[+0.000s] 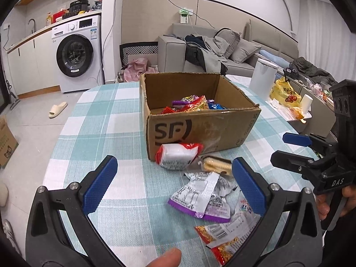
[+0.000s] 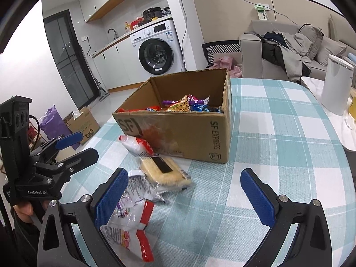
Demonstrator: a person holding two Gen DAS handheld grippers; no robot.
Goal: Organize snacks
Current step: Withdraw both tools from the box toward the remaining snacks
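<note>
In the left wrist view, the left gripper [image 1: 174, 183] hangs wide open and empty at lower centre, framing loose snack packets [image 1: 200, 202] on the checked tablecloth [image 1: 106, 120], apparently lined up for a pick; the SF cardboard box [image 1: 200, 131] at centre already holds several packets. In the right wrist view, the right gripper [image 2: 184, 197] is likewise spread and empty over bare cloth, a wafer pack [image 2: 165, 172] lying just in front of the box.

Even, bright indoor light; sharp centre, fisheye-curved dark edges.
</note>
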